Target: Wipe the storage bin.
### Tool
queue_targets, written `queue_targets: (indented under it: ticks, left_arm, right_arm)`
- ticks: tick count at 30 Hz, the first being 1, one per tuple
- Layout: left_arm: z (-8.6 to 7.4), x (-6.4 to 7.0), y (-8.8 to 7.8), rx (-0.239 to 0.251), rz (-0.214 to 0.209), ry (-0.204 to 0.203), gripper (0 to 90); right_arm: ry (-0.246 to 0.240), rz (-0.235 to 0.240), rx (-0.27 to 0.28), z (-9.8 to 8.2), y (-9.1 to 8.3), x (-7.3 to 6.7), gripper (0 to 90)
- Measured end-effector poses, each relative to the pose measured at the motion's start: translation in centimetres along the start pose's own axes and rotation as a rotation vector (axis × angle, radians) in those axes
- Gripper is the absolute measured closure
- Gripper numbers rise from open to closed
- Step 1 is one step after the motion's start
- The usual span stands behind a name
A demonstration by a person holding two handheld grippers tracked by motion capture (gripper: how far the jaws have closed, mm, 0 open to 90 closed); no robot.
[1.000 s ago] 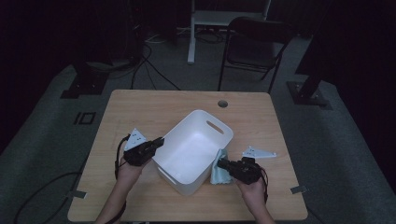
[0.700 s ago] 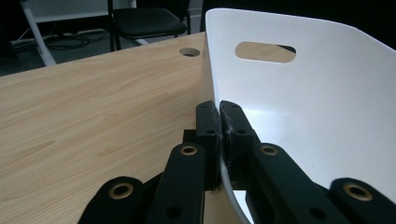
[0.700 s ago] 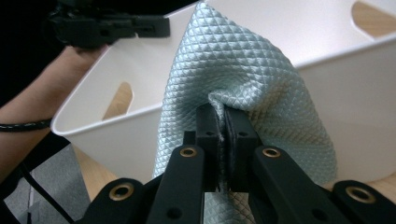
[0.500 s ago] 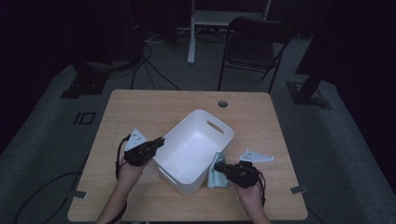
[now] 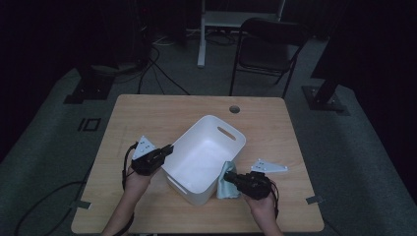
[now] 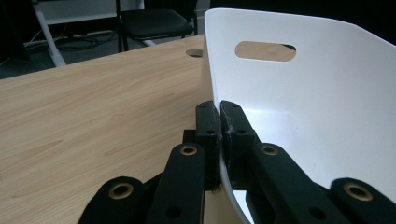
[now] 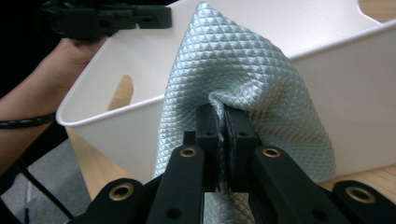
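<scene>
A white plastic bin [image 5: 206, 157] with handle slots sits askew in the middle of the wooden table [image 5: 147, 118]. My left gripper [image 5: 167, 150] is shut on the bin's left rim; the left gripper view has the thin white wall [image 6: 289, 107] pinched between the jaws of the left gripper [image 6: 219, 109]. My right gripper [image 5: 231, 178] is shut on a pale teal quilted cloth [image 5: 227, 183] beside the bin's right wall. In the right gripper view the cloth [image 7: 233, 79] drapes up against the bin wall [image 7: 355, 74], gathered between the jaws of the right gripper [image 7: 222, 114].
A round cable hole [image 5: 234, 108] is in the table's far edge. A black folding chair [image 5: 268, 49] and a white desk frame [image 5: 236, 19] stand beyond the table. Cables trail on the floor at the left [image 5: 147, 73].
The right gripper has shifted slightly left with the cloth, nearer the bin's right wall. The left gripper and the bin have stayed put.
</scene>
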State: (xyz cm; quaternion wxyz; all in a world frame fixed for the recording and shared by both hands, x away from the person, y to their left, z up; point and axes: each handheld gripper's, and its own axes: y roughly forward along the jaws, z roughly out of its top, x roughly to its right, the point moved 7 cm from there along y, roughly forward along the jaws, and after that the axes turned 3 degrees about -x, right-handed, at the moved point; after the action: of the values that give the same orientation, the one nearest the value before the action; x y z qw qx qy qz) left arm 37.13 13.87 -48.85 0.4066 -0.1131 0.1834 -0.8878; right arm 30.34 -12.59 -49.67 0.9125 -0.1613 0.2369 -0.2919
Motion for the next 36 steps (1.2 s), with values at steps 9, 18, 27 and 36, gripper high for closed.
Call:
queue_targets:
  ticks: [9,18,27,36]
  left_arm:
    - [0.0,0.1,0.0,-0.001,-0.001,0.002,87.7]
    - [0.0,0.0,0.0,-0.001,0.002,0.001,87.6]
    - [0.0,0.1,0.0,-0.003,0.006,0.005,87.5]
    - [0.0,0.1,0.0,-0.007,0.004,0.002,87.7]
  right_arm:
    - [-0.038,0.021,0.018,0.3,-0.2,-1.0,86.0]
    - [-0.028,0.040,-0.005,-0.3,0.1,-1.4,86.0]
    - [-0.047,0.007,-0.036,-1.1,0.8,-1.3,86.0]
    - [-0.071,0.066,-0.017,-0.8,0.2,-3.4,86.0]
